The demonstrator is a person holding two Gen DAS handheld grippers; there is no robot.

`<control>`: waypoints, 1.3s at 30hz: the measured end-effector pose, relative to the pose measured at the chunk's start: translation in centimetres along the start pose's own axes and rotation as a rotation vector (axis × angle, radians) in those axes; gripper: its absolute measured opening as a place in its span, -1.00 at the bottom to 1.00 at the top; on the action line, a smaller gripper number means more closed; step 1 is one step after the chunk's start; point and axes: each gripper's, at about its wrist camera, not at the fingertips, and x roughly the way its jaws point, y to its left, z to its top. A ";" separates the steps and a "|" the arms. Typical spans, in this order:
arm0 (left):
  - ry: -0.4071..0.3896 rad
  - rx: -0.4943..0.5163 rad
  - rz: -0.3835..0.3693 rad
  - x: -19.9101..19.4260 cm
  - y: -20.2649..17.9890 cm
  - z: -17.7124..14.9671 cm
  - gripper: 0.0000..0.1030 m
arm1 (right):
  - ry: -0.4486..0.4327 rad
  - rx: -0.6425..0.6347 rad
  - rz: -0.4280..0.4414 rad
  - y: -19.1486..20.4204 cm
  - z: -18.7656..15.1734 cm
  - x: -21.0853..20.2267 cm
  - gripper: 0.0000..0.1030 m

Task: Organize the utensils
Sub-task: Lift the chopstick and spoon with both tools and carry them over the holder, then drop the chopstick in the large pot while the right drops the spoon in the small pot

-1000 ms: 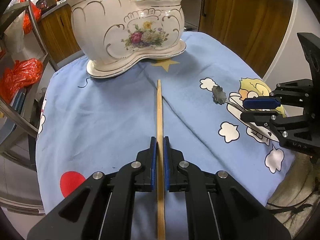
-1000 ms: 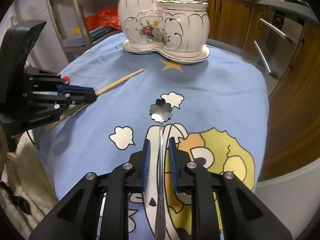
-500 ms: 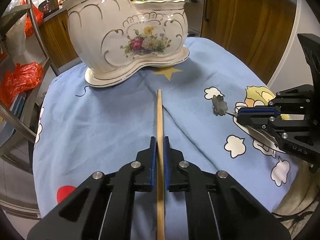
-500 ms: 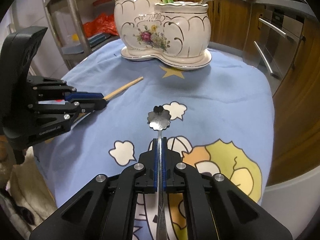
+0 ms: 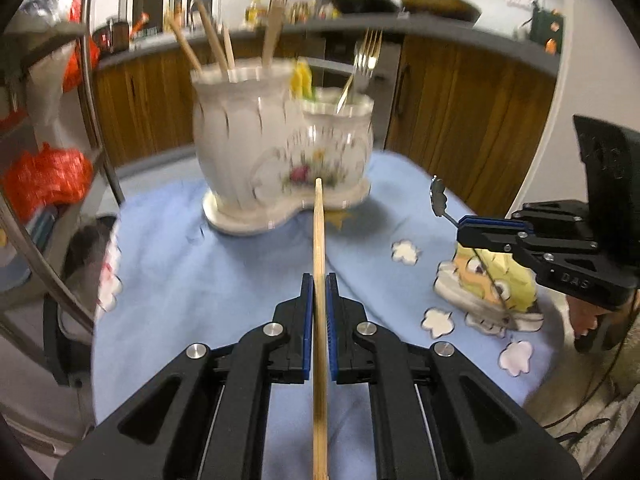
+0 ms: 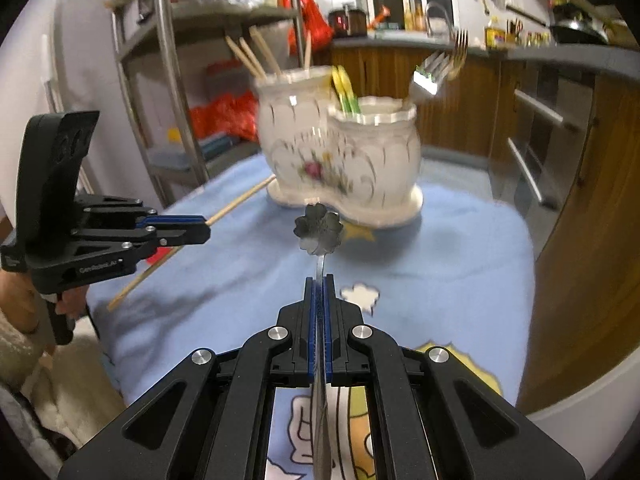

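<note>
My left gripper [image 5: 319,280] is shut on a wooden chopstick [image 5: 319,232] and holds it above the blue cloth, tip toward the white floral ceramic holder [image 5: 256,152]. My right gripper [image 6: 319,282] is shut on a metal spoon with a flower-shaped bowl [image 6: 319,229], lifted off the cloth. The holder [image 6: 340,160] has two compartments: the taller one holds several chopsticks [image 6: 252,56], the lower one holds forks [image 6: 436,68] and yellow-handled utensils [image 6: 344,88]. The left gripper [image 6: 200,234] shows in the right wrist view, the right gripper [image 5: 460,230] in the left wrist view.
A blue cartoon-print cloth [image 5: 200,280] covers the round table. A metal rack [image 6: 168,80] with red bags [image 5: 44,176] stands to the left. Wooden cabinets [image 5: 472,128] and a counter lie behind and to the right.
Both grippers have lifted their utensils off the cloth and tilted up toward the holder. The right gripper closed on the spoon earlier in the sequence.
</note>
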 end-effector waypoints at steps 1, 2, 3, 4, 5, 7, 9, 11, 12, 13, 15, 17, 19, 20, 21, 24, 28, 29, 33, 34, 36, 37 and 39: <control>-0.024 0.004 -0.002 -0.7 0.0 0.2 -0.89 | -0.021 -0.002 0.003 0.0 0.1 -0.3 -0.92; -0.043 0.005 -0.003 -1.2 -0.1 0.4 -0.89 | -0.047 -0.005 0.007 0.0 0.2 -0.8 -0.92; -0.056 0.005 -0.006 -1.5 0.0 0.4 -0.89 | -0.067 -0.008 0.008 0.2 0.3 -1.3 -0.92; -0.071 0.005 -0.011 -1.9 0.0 0.6 -0.89 | -0.104 -0.015 0.013 0.3 0.4 -2.0 -0.92; -0.091 0.004 -0.019 -2.5 -0.1 0.7 -0.89 | -0.126 -0.020 0.014 0.4 0.5 -2.3 -0.92; -0.120 0.007 -0.024 -3.2 -0.2 0.8 -0.89 | -0.166 -0.027 0.017 0.5 0.7 -3.0 -0.93; -0.162 0.009 -0.033 -4.1 -0.1 0.8 -0.89 | -0.200 -0.029 0.022 0.6 0.9 -3.8 -0.94; -0.203 0.009 -0.035 -4.8 -0.2 0.8 -0.89 | -0.239 -0.030 0.026 0.8 1.3 -4.5 -0.96; -0.230 0.006 -0.037 -5.3 -0.2 0.9 -0.89 | -0.255 -0.033 0.025 1.0 1.5 -4.8 -0.96; -0.256 0.001 -0.040 -5.7 -0.1 0.9 -0.89 | -0.265 -0.035 0.022 1.1 1.7 -5.0 -0.96; -0.294 -0.013 -0.046 -6.3 0.1 1.0 -0.89 | -0.284 -0.043 0.021 1.4 2.1 -5.5 -0.96; -0.322 -0.024 -0.039 -6.8 0.4 1.0 -0.89 | -0.288 -0.043 0.021 1.6 2.5 -5.7 -0.96; -0.353 -0.040 -0.031 -7.1 0.9 1.1 -0.89 | -0.278 -0.032 0.024 1.6 2.8 -5.6 -0.96; -0.371 -0.050 -0.027 -7.3 1.3 1.1 -0.89 | -0.275 -0.028 0.025 1.6 3.0 -5.5 -0.96; -0.385 -0.061 -0.022 -7.5 1.7 1.2 -0.89 | -0.276 -0.025 0.024 1.5 3.3 -5.5 -0.96; -0.424 -0.107 -0.009 -7.8 3.5 2.1 -0.89 | -0.283 -0.007 0.023 1.1 4.4 -5.6 -0.96; -0.499 -0.149 0.010 -8.1 5.8 4.2 -0.89 | -0.307 0.027 0.017 0.4 6.4 -5.5 -0.96; -0.526 -0.174 -0.005 -8.1 6.6 5.0 -0.89 | -0.317 0.034 0.013 0.1 7.1 -5.4 -0.96; -0.626 -0.207 -0.040 -7.5 8.0 7.7 -0.89 | -0.354 0.045 0.008 -0.3 9.2 -5.1 -0.96; -0.642 -0.210 -0.044 -7.4 8.2 8.3 -0.89 | -0.367 0.043 0.006 -0.3 10.0 -4.9 -0.96; -0.689 -0.229 -0.062 -6.8 8.8 9.9 -0.89 | -0.381 0.038 0.003 -0.5 10.8 -4.7 -0.96; -0.701 -0.239 -0.072 -6.7 9.0 10.5 -0.89 | -0.390 0.032 0.000 -0.5 11.3 -4.6 -0.96; -0.733 -0.252 -0.095 -6.0 9.1 12.3 -0.89 | -0.410 0.015 -0.011 -0.6 12.2 -4.2 -0.96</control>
